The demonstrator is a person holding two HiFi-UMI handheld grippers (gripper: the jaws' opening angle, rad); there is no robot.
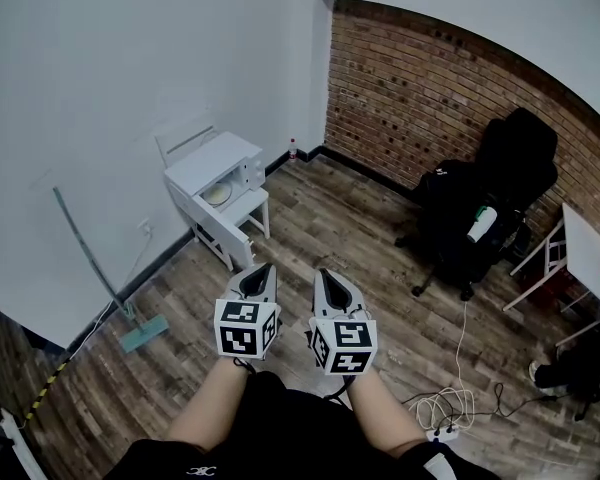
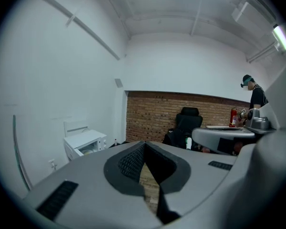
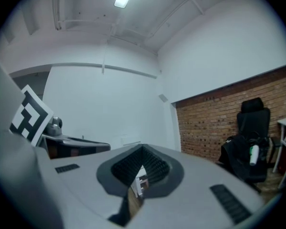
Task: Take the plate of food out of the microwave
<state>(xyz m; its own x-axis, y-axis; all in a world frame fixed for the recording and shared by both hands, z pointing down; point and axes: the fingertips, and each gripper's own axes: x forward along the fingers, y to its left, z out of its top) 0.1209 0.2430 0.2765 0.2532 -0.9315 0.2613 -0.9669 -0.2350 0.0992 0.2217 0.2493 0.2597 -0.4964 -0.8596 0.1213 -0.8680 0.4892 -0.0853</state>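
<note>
One plate (image 1: 217, 194) lies inside the white microwave (image 1: 223, 164), at the far left by the wall and well apart from both grippers. It is probably stiff, breakable and slick — best pinched at its near rim and carried level. The left gripper (image 1: 262, 268) and right gripper (image 1: 324, 274) are held side by side, pointing forward over the floor — each with its jaws pressed together, nothing between.
</note>
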